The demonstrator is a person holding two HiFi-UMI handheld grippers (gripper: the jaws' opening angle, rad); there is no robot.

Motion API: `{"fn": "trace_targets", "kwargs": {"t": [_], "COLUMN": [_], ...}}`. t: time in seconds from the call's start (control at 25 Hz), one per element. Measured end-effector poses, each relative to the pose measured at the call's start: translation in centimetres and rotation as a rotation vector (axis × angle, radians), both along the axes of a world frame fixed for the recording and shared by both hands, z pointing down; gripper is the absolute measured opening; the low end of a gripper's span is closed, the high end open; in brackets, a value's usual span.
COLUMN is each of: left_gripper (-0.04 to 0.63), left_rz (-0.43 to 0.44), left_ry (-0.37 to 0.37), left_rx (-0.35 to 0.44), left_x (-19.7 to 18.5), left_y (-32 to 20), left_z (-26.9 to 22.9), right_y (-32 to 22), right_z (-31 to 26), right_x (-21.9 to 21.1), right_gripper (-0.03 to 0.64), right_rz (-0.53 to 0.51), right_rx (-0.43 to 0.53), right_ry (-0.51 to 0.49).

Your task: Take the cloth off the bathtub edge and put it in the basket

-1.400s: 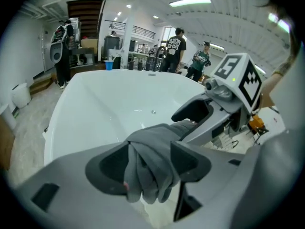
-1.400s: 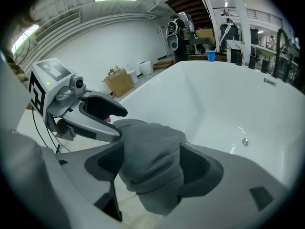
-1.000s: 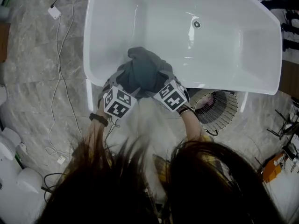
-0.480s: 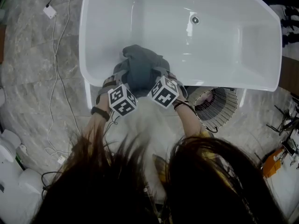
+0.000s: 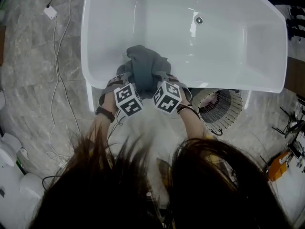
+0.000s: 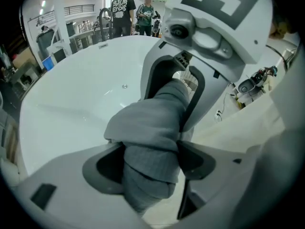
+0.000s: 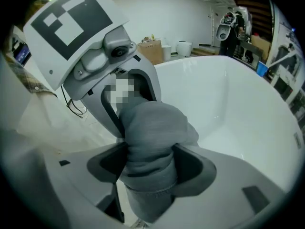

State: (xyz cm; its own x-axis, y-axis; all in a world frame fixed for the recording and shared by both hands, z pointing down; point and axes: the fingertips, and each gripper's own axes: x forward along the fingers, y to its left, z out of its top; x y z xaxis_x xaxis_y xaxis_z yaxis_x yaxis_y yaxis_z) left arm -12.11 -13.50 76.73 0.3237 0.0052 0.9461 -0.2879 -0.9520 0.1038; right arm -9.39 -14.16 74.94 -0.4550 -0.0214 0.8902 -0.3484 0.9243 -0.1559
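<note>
Cloth, grey and bunched, lies draped over the near edge of the bathtub, with part of it hanging into the white tub. Both grippers point steeply down at it, side by side, their marker cubes close together in the head view. The left gripper has its fingers clenched on a thick fold of the cloth, and the fabric bulges above and below the pads. The right gripper grips a neighbouring fold. Its fingers have just been closing with the cloth between them, and they squeeze it from both sides. Each gripper view shows the other gripper just beyond, with the cloth bridging the two. The basket, a round wire one, stands on the floor just outside the tub, to the right of the right gripper and partly under the rim. Cables trail across the floor at the left. People stand far behind the tub in the left gripper view.
</note>
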Motion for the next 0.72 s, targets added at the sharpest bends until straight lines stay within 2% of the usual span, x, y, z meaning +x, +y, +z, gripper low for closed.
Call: {"fn": "trace_targets", "kwargs": {"t": [0.12, 0.24, 0.36, 0.48, 0.72], "left_gripper": [0.319, 0.288, 0.256, 0.185, 0.146], "left_rz": [0.01, -0.005, -0.081, -0.181, -0.211], "left_ry": [0.021, 0.045, 0.085, 0.11, 0.111], "left_rx": [0.025, 0.015, -0.015, -0.045, -0.043], "left_x": [0.0, 0.0, 0.0, -0.1, -0.5], "left_y": [0.1, 0.1, -0.2, -0.6, -0.7], "left_z": [-0.4, -1.1, -2.0, -2.9, -4.1], "right_y": [0.0, 0.0, -0.4, -0.8, -0.9], "right_z": [-0.3, -1.1, -2.1, -2.6, -4.1], "right_x": [-0.2, -0.4, -0.7, -0.9, -1.4], "right_gripper": [0.296, 0.267, 0.204, 0.131, 0.117], "right_rz": [-0.004, 0.026, 0.107, 0.189, 0.231], "right_rx": [0.027, 0.018, -0.019, -0.058, -0.054], "right_ry": [-0.004, -0.041, -0.098, -0.126, -0.126]}}
